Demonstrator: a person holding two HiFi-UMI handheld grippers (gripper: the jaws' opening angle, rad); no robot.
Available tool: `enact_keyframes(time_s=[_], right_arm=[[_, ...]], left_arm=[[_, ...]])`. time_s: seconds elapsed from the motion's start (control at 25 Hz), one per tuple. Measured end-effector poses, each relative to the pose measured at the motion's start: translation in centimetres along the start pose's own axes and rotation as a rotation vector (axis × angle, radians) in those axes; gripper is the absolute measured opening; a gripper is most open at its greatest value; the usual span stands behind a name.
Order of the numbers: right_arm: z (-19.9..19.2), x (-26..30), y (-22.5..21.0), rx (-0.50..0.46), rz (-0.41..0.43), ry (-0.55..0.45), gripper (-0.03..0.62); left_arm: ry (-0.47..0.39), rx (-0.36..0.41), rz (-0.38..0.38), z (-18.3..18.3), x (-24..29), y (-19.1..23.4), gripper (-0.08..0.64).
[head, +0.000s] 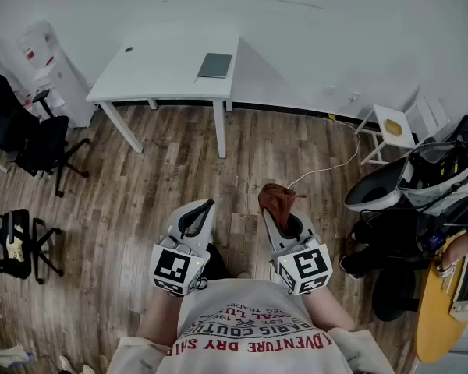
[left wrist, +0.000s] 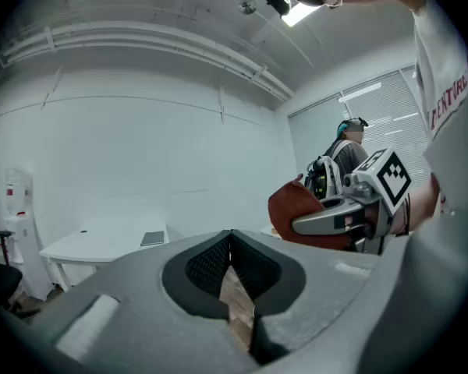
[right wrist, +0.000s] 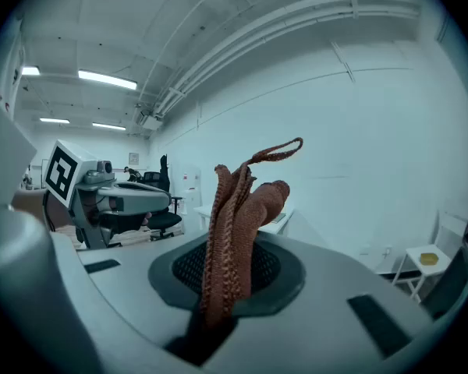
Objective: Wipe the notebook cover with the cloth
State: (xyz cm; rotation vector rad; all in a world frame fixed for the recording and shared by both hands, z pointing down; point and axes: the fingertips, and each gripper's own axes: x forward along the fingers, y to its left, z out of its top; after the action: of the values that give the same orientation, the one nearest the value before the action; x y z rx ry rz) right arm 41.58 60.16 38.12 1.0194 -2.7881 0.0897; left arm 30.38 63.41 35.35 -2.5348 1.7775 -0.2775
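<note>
A grey-green notebook (head: pixel 214 65) lies flat near the right end of a white table (head: pixel 156 76) far ahead of me; it also shows small in the left gripper view as the notebook (left wrist: pixel 152 238). My right gripper (head: pixel 281 210) is shut on a rust-brown cloth (head: pixel 276 196), which stands bunched up out of the jaws as the cloth (right wrist: pixel 238 216). My left gripper (head: pixel 200 213) is shut with nothing in it, its jaws meeting at a narrow seam (left wrist: pixel 231 265). Both grippers are held close to my body, well short of the table.
Black office chairs (head: pixel 27 142) stand at the left and a water dispenser (head: pixel 51 65) sits beside the table. A small white stool (head: pixel 394 127) and a cable (head: pixel 327 166) lie at the right, with bags and a yellow round table (head: pixel 437 318) nearer. The floor is wood planks.
</note>
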Motion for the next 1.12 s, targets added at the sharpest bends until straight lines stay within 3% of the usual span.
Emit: enact_keyframes(time_s=[0.4, 0.68, 1.12], right_arm=[[0.4, 1.8, 0.0, 0.016, -0.013, 0.008, 0.064], [-0.3, 4.2, -1.3, 0.095, -0.029, 0.044, 0.066], [0.8, 13.4, -2.3, 0.087, -0.066, 0.074, 0.066]], left_arm=[[-0.004, 0.003, -0.019, 0.2, 0.8, 1.8, 0.011], [0.011, -0.029, -0.032, -0.9, 2.3, 3.6, 0.011], [0.008, -0.059, -0.028, -2.2, 6.3, 12.7, 0.011]])
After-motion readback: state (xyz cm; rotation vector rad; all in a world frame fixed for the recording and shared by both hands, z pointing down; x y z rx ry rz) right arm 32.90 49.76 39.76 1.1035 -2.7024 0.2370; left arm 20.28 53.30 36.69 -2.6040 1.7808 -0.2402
